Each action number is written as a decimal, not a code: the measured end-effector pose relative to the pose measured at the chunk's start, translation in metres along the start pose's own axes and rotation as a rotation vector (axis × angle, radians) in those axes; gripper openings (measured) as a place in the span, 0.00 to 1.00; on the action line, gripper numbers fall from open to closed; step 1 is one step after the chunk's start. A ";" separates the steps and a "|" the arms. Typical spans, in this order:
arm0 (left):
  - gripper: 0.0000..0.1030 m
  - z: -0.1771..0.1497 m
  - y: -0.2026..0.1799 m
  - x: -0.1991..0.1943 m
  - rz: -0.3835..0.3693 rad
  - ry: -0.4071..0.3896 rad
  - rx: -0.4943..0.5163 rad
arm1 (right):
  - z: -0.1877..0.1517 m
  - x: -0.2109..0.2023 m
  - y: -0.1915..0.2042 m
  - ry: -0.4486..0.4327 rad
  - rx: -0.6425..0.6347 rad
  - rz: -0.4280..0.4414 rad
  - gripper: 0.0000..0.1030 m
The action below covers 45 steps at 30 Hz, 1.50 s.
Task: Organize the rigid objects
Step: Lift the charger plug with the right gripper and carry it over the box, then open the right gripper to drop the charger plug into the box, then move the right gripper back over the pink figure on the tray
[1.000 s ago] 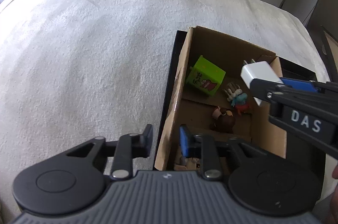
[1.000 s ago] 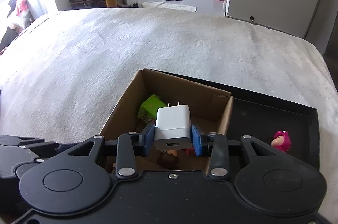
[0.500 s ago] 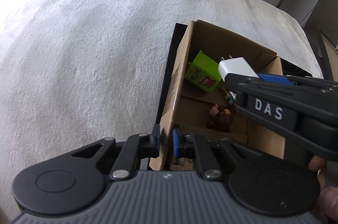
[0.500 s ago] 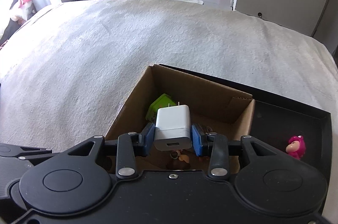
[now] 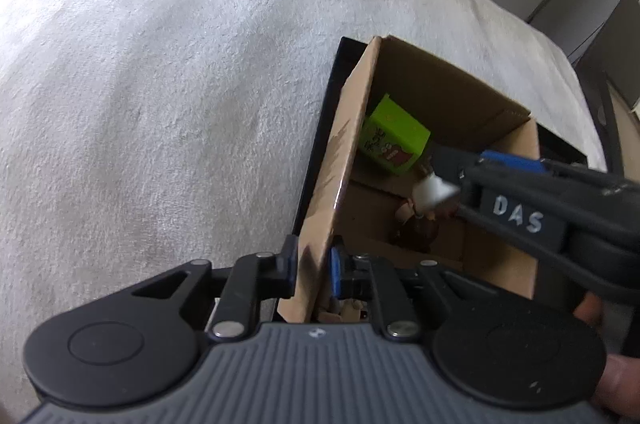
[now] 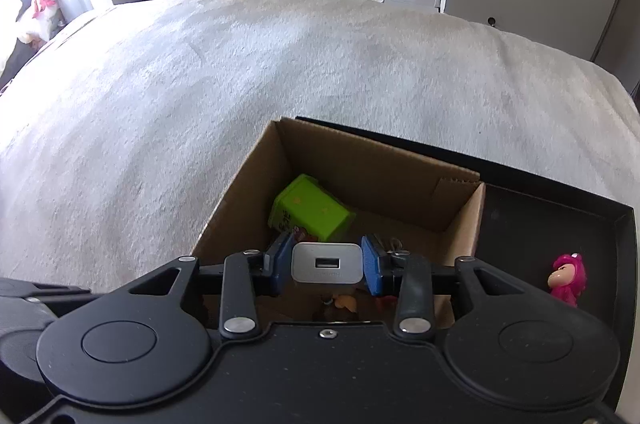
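A brown cardboard box (image 5: 436, 92) (image 6: 372, 160) stands in a black tray (image 6: 560, 224) on a white bed cover. Inside lie a green box (image 5: 394, 140) (image 6: 310, 210) and small figures (image 5: 416, 224). My left gripper (image 5: 314, 270) is shut on the box's near left wall. My right gripper (image 6: 326, 264) is shut on a white USB charger (image 6: 326, 262) (image 5: 432, 190), held tipped down inside the box opening, above the figures.
A pink toy figure (image 6: 568, 276) stands in the tray to the right of the box. The white bed cover (image 5: 160, 84) spreads to the left and beyond. A person's fingers (image 5: 620, 380) show at the lower right in the left wrist view.
My left gripper has closed on the box's left wall. My right gripper has lowered into the box and tipped the charger forward, so its USB end now faces the camera.
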<state>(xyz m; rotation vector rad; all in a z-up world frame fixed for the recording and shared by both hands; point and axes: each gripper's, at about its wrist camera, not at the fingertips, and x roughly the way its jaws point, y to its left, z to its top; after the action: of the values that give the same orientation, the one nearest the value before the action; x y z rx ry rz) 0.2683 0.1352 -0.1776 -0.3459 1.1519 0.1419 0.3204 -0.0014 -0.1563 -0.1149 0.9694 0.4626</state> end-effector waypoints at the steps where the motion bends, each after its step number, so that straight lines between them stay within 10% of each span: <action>1: 0.14 0.000 0.000 -0.002 0.005 -0.009 0.004 | 0.000 0.001 -0.001 0.002 0.002 0.001 0.36; 25: 0.11 -0.002 -0.007 0.005 0.052 0.005 0.041 | 0.015 -0.016 0.006 -0.143 0.017 0.122 0.36; 45: 0.15 -0.006 -0.015 -0.003 0.104 -0.014 0.097 | 0.004 -0.022 0.003 -0.029 0.014 0.081 0.60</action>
<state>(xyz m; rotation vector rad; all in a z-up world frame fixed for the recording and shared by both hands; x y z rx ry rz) 0.2666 0.1196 -0.1743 -0.1986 1.1595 0.1786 0.3116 -0.0052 -0.1361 -0.0570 0.9515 0.5303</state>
